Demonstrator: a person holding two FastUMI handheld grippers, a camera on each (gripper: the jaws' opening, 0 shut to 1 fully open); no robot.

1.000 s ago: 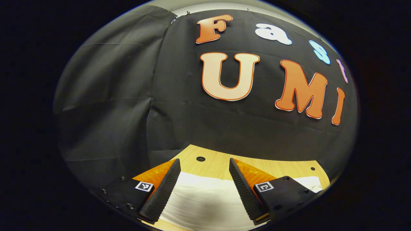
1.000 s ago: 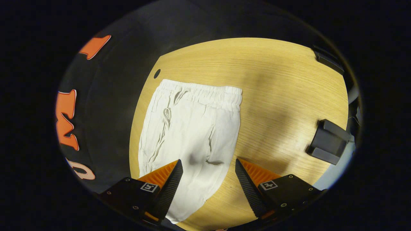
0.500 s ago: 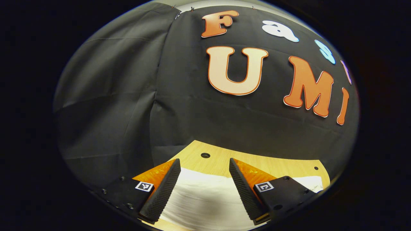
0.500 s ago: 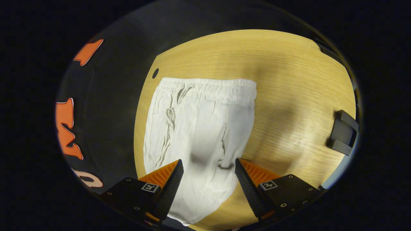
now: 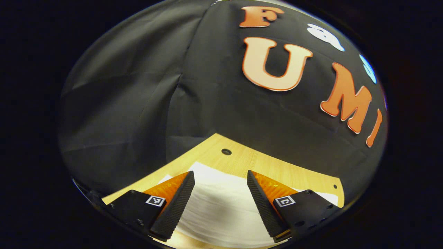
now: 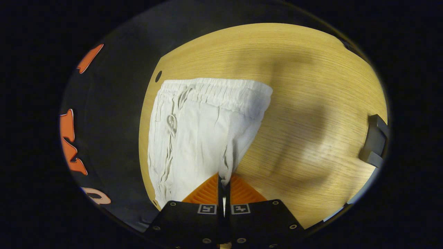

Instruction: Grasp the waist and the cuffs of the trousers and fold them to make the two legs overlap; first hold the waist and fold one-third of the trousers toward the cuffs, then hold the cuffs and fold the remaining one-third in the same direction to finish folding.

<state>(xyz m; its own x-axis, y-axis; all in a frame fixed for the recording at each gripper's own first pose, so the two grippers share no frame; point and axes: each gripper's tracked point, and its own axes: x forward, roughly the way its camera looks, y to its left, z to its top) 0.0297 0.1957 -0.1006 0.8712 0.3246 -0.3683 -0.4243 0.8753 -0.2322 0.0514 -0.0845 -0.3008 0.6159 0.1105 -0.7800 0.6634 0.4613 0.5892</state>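
right tool (image 6: 223, 180) pinching trousers (image 6: 200, 131) fabric, waistband at the far end | left tool (image 5: 220, 204) gaping wide over the white cloth, not gripping | trousers lying lengthwise on tabletop (image 6: 304, 103), running away from right tool

Trousers (image 6: 204, 131) — thin, matt woven cloth, creased, with a gathered elastic waistband and cord drawstring. Table (image 6: 304, 90) — pale wood-grain surface, smooth with a soft sheen. Right gripper's fingers (image 6: 207, 190) — ribbed plastic; left gripper's pads (image 5: 173, 211) finely textured.
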